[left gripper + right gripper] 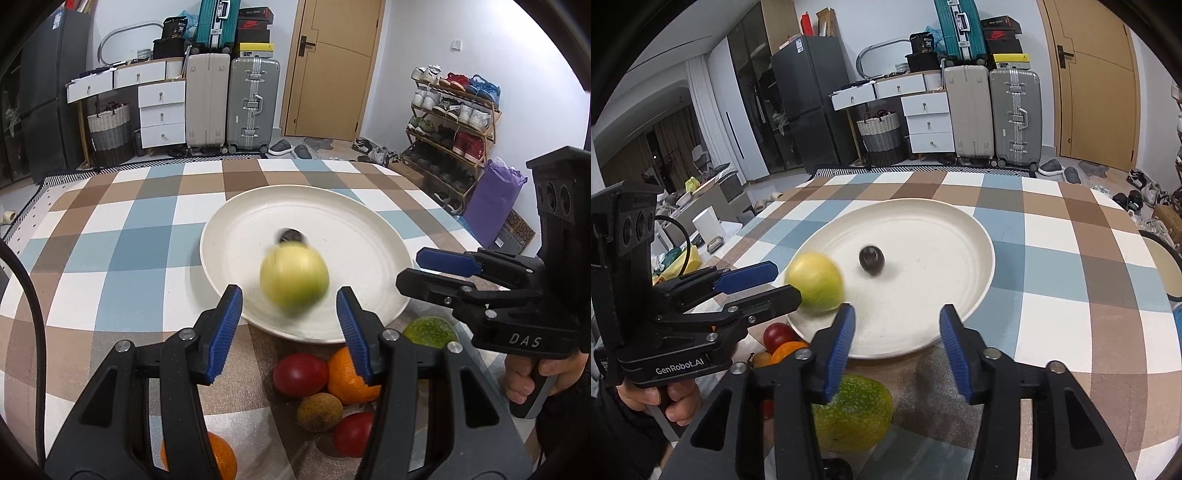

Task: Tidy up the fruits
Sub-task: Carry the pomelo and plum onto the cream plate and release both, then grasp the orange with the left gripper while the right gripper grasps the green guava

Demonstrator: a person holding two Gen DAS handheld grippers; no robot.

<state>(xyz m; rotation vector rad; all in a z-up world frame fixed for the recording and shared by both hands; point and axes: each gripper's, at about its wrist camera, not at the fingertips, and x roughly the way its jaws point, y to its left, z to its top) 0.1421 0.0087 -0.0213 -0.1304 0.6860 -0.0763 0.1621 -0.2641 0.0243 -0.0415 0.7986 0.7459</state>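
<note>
a: big picture first?
b: checked counter (110, 258), with a wide white plate (332, 206) in the middle of it. that plate looks like the collecting spot.
a: and the step in hand?
b: i'd judge a drop-off. a yellow-green fruit (294, 278) sits blurred on the near left part of the plate, just ahead of the left gripper (290, 326), whose jaws stand wide and grip nothing. a small dark fruit (871, 259) lies mid-plate.
a: the other side?
b: right gripper (897, 349) hovers at the plate's near edge, jaws wide too, empty.
a: what's next?
b: probably fetching from the pile on the near side: speckled green fruit (855, 413), orange (349, 373), red fruit (301, 374), a small brown fruit (319, 411), another red one (354, 434), a second orange (221, 458).
a: anything in the way?
b: the pile is packed tight, pieces touching, so jaws could nudge neighbours. the blurred fruit may be rolling.
</note>
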